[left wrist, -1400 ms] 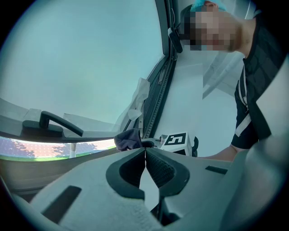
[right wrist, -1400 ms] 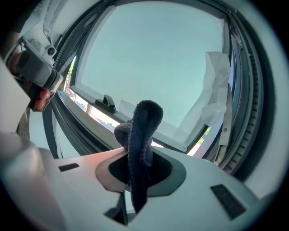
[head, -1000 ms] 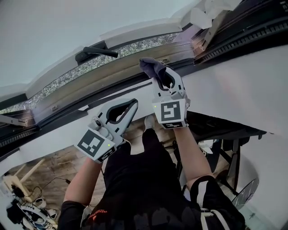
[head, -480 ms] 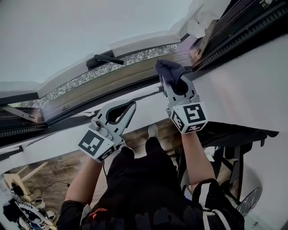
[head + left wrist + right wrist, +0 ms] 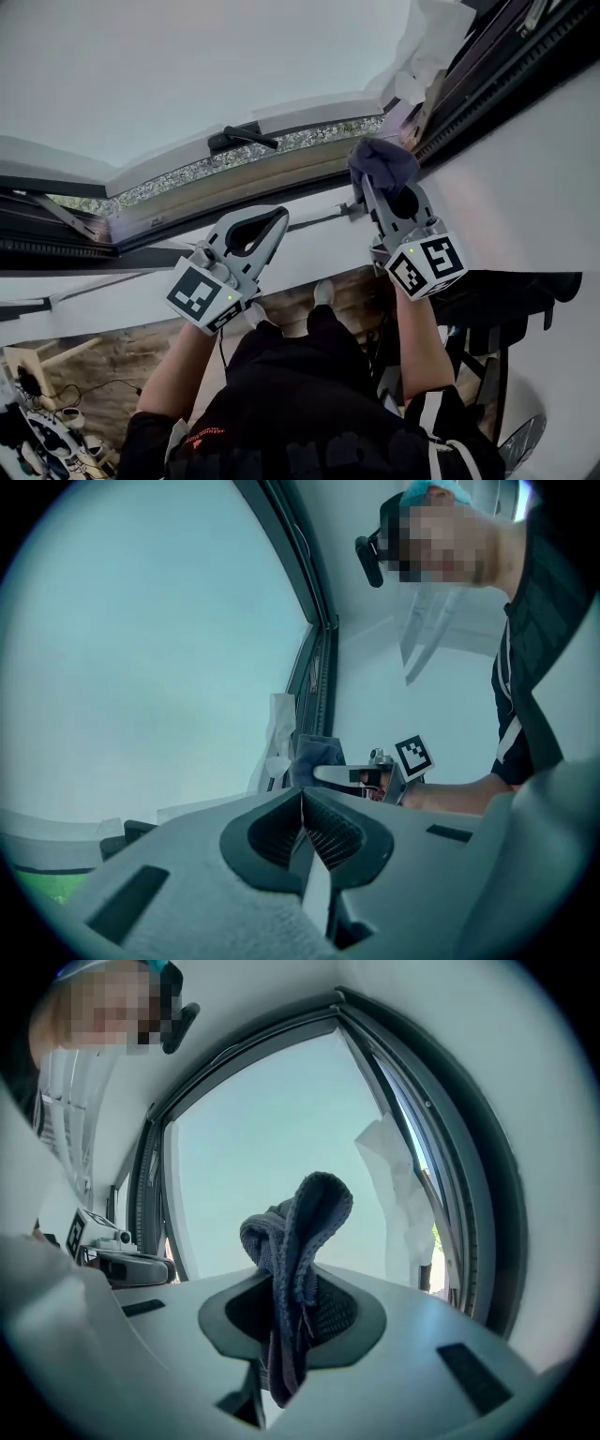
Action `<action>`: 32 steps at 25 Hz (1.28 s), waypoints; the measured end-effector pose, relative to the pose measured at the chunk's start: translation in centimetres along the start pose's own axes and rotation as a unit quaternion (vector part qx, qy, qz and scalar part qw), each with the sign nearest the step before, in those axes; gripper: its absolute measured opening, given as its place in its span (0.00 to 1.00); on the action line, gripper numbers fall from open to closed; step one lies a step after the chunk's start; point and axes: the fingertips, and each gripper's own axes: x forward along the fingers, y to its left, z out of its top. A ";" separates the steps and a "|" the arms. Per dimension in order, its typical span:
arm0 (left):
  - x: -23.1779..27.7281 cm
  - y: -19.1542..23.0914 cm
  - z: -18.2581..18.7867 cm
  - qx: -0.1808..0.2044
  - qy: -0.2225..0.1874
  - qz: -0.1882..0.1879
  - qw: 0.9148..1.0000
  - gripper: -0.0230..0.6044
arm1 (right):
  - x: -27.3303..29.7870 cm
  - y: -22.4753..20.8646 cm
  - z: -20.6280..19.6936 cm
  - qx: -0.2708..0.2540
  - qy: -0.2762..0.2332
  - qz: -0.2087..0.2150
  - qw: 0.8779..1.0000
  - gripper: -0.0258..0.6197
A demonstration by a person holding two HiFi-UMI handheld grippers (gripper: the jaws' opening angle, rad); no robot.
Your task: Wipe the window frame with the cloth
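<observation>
A dark blue-grey cloth (image 5: 382, 161) is bunched in my right gripper (image 5: 378, 184), which is shut on it and holds it against the lower window frame (image 5: 281, 180) near the right corner. In the right gripper view the cloth (image 5: 300, 1232) sticks up from between the jaws (image 5: 286, 1309), with the glass and the frame's right side (image 5: 459, 1204) behind. My left gripper (image 5: 280, 215) hangs just below the frame, jaws shut and empty. In the left gripper view its jaws (image 5: 302, 801) meet, and the cloth (image 5: 314, 755) and right gripper (image 5: 373, 776) show beyond.
A black window handle (image 5: 242, 138) lies on the sash above the left gripper. Crumpled white sheeting (image 5: 427, 42) hangs at the upper right corner of the frame. A white wall (image 5: 525, 187) runs below the window. A dark desk edge (image 5: 506, 281) and a wooden floor (image 5: 103, 347) are beneath.
My right gripper has slid the cloth rightward along the frame toward the right corner. The left gripper has stayed about where it was.
</observation>
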 end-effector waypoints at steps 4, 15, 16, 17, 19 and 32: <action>-0.8 -0.4 1.1 0.008 -0.010 0.009 1.000 0.07 | -1.1 0.8 0.6 0.015 -0.002 0.016 1.000 0.13; -2.3 -0.8 2.0 0.008 -0.026 0.027 0.999 0.07 | -1.8 2.6 0.1 0.047 0.007 0.039 0.998 0.13; -2.3 -0.9 2.0 0.008 -0.027 0.028 0.999 0.07 | -1.9 2.8 0.1 0.047 0.008 0.041 0.998 0.13; -2.4 -0.9 2.0 0.007 -0.027 0.028 0.999 0.07 | -1.9 3.0 0.1 0.048 0.008 0.043 0.998 0.13; -2.5 -1.0 2.1 0.008 -0.029 0.029 0.999 0.07 | -1.9 3.4 0.0 0.050 0.011 0.048 0.998 0.13; -3.3 -0.7 2.6 0.009 -0.038 0.037 0.999 0.07 | -1.1 5.4 0.4 0.046 0.018 0.072 0.996 0.13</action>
